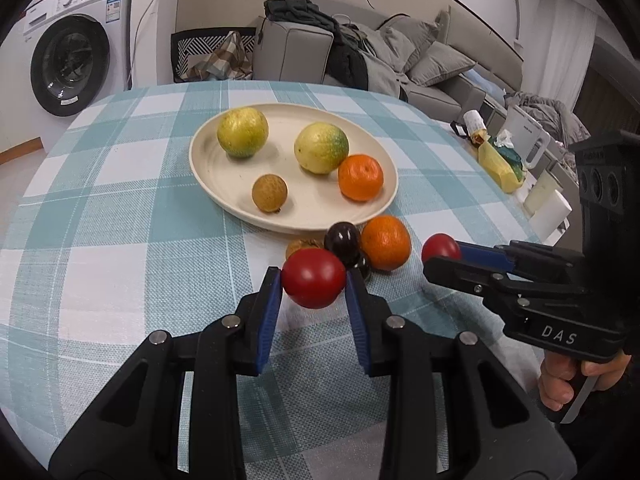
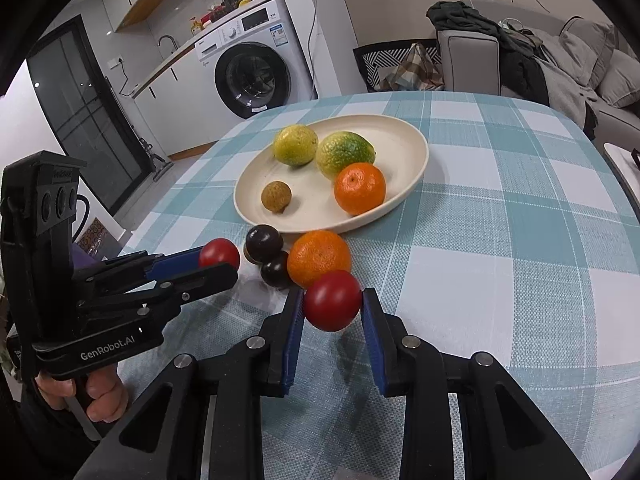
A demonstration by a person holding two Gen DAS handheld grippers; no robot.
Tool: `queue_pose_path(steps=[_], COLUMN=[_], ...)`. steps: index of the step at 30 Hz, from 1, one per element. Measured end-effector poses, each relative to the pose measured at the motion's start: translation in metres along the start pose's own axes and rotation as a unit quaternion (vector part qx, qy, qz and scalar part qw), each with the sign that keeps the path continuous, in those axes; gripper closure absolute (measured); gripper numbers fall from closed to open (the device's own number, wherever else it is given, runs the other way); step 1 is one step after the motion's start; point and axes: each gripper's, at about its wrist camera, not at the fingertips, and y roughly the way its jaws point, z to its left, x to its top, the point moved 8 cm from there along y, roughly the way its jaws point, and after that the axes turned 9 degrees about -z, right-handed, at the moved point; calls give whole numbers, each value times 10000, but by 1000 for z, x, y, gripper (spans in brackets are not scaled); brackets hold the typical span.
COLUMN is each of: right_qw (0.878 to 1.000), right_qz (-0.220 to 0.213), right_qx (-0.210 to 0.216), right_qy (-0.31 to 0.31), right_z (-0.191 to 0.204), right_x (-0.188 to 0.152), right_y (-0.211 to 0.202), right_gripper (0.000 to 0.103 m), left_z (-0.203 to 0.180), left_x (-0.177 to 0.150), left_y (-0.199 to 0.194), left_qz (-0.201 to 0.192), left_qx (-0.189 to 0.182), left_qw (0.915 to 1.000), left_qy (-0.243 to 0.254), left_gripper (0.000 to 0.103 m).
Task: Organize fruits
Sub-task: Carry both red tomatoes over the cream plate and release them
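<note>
Left tongs [image 1: 314, 282] pinch one red tomato [image 1: 313, 278] at lower centre; right tongs [image 2: 333, 300] pinch a second tomato [image 2: 332, 301], both just short of the plate [image 1: 224, 196]. Risk, as judged: smooth round skins may squirt free, or bump the orange [image 1: 385, 243] and dark plums [image 1: 342, 239] by the rim, rolling them across the tabletop [image 1: 100, 220].

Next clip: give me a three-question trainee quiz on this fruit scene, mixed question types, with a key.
1. True or false: both the left gripper and the right gripper are closed on a red fruit.
2. How many fruits lie on the cream plate?
A. two
B. four
C. six
3. Fill in: the orange still on the tablecloth lies beside two ____ fruits.

Key
1. True: the left holds one red fruit, the right another red fruit.
2. B: two yellow-green fruits, one orange, one small brown fruit.
3. dark
</note>
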Motion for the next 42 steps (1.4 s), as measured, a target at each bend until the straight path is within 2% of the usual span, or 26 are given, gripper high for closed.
queue_pose_path(steps=[14, 24, 35, 42], right_qw=[9993, 9991, 9986, 9992], right_qz=[-341, -390, -253, -86], right_qx=[6, 49, -8, -38], right_qy=[126, 158, 456, 388], right_z=[6, 16, 13, 17], right_x=[28, 46, 51, 51], right_y=[-9, 3, 20, 37], right_gripper=[73, 73, 73, 73], left_z=[19, 32, 41, 49], left_x=[34, 52, 55, 55], left_y=[-14, -9, 12, 30], left_qz=[-392, -523, -424, -318], left_qx=[226, 412, 580, 645], left_qw=[9990, 9977, 9974, 9974], left_qy=[-56, -105, 6, -15], left_gripper=[74, 74, 74, 74])
